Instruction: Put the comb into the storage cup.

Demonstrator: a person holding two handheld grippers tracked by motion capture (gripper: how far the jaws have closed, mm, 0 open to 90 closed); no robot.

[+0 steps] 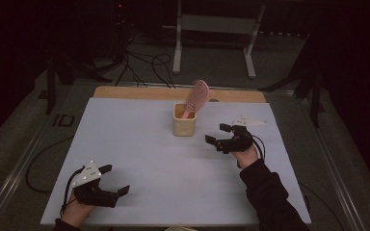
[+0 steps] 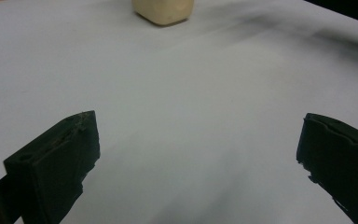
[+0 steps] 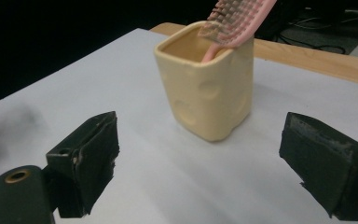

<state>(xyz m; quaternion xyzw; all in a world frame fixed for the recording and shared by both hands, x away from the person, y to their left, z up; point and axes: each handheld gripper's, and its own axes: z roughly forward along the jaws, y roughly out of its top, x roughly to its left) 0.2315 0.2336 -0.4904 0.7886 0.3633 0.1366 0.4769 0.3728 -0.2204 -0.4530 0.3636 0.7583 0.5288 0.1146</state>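
From the high view I see the whole layout: a cream cup (image 1: 184, 120) stands upright toward the far middle of the white tabletop (image 1: 139, 144), with a pink hairbrush (image 1: 196, 97) standing handle-down inside it, its head leaning up and to the right above the rim. My right gripper (image 1: 217, 133) sits just right of the cup, near but not touching it, jaws spread wide and holding nothing. My left gripper (image 1: 115, 180) rests at the near left corner, well apart from the cup, also spread and empty.

The right gripper view gives me what the overhead cannot: the cup (image 3: 207, 91) up close, squarish with shallow dimples in its wall, standing between and beyond the two black jaws, clear tabletop on either side. The brush's (image 3: 235, 21) bristles and pink handle cross the rim at the far corner of the cup.

The left gripper view shows just the cup's base (image 2: 164, 11) far off at the top edge, with bare white surface (image 2: 191, 93) between the parted jaws.
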